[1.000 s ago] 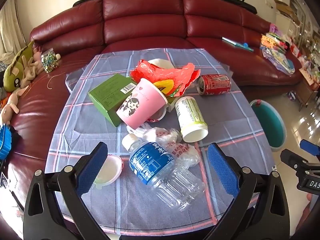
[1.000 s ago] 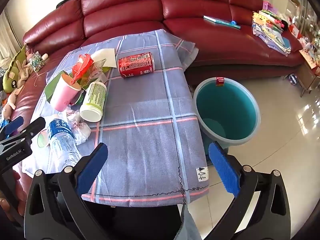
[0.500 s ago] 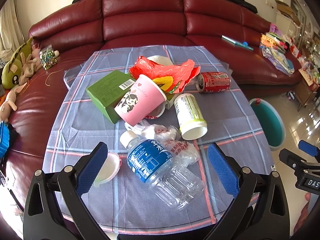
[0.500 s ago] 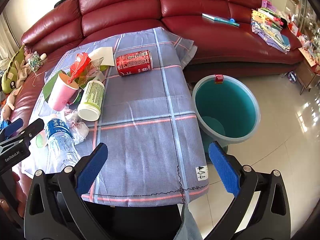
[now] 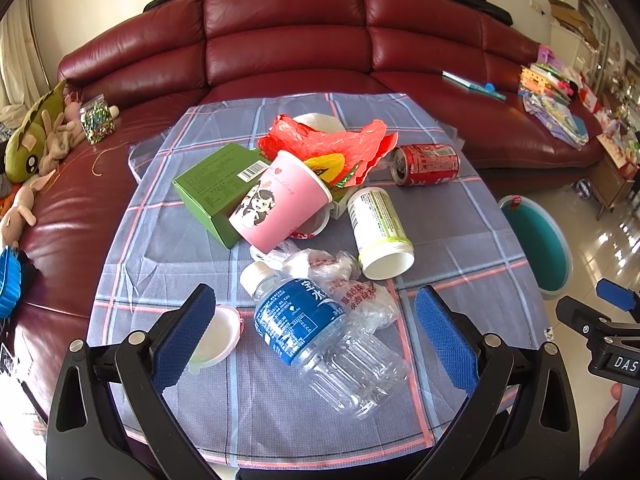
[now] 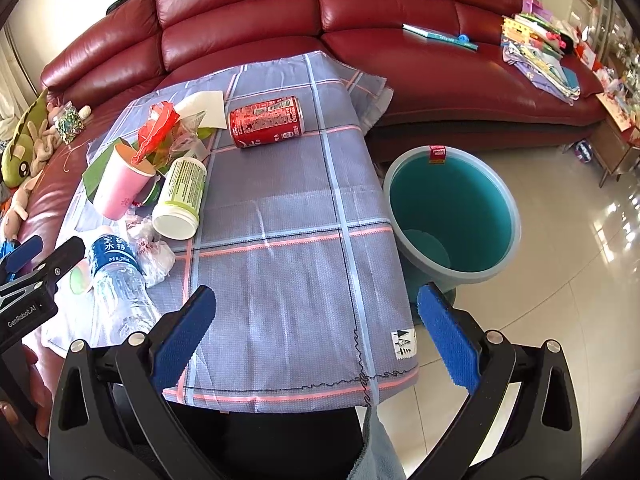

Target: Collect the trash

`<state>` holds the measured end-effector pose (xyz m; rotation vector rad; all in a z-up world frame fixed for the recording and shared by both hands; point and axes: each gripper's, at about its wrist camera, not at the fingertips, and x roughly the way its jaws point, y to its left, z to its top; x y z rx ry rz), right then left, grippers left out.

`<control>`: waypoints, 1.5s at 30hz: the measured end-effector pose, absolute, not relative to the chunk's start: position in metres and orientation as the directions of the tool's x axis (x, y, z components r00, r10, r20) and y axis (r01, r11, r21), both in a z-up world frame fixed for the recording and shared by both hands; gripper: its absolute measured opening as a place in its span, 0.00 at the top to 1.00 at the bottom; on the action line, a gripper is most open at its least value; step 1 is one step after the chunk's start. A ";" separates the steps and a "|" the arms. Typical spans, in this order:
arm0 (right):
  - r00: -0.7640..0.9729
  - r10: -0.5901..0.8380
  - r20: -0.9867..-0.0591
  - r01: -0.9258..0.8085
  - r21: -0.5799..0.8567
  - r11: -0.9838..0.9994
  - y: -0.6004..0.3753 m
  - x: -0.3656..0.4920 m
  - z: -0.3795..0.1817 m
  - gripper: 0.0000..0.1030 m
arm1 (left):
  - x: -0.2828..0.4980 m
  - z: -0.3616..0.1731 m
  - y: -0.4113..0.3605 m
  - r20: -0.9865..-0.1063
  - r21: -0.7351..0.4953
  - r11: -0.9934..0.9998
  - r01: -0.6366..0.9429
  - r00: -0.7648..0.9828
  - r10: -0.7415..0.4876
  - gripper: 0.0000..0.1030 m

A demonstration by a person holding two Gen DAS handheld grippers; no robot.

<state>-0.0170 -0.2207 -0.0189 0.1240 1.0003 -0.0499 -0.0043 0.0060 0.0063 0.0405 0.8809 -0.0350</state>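
desk (image 6: 288, 280): bare cloth and overhanging edge on bin side of bottle, free path | teal bin (image 6: 452, 208): on floor beyond that edge | water bottle (image 5: 320, 328): lying between left gripper (image 5: 316, 336) pads, light, thin, crushable, slippery; grip labelled middle | left gripper agape, right gripper (image 6: 316, 336) agape, both empty

A checked tablecloth (image 5: 460, 240) covers the table, strewn with trash (image 5: 304, 208).

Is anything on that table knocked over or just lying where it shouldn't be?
Yes, nearly everything is tipped. The pink paper cup leans against a green box, and the white canister, red soda can and water bottle all lie on their sides. The teal bin beside the table looks empty.
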 end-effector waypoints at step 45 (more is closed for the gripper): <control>0.521 0.046 -0.852 0.091 0.109 0.990 -0.224 -0.007 -0.039 0.06 | 0.005 -0.028 0.027 -0.875 -0.037 0.998 -0.056 0.484 -0.005 0.03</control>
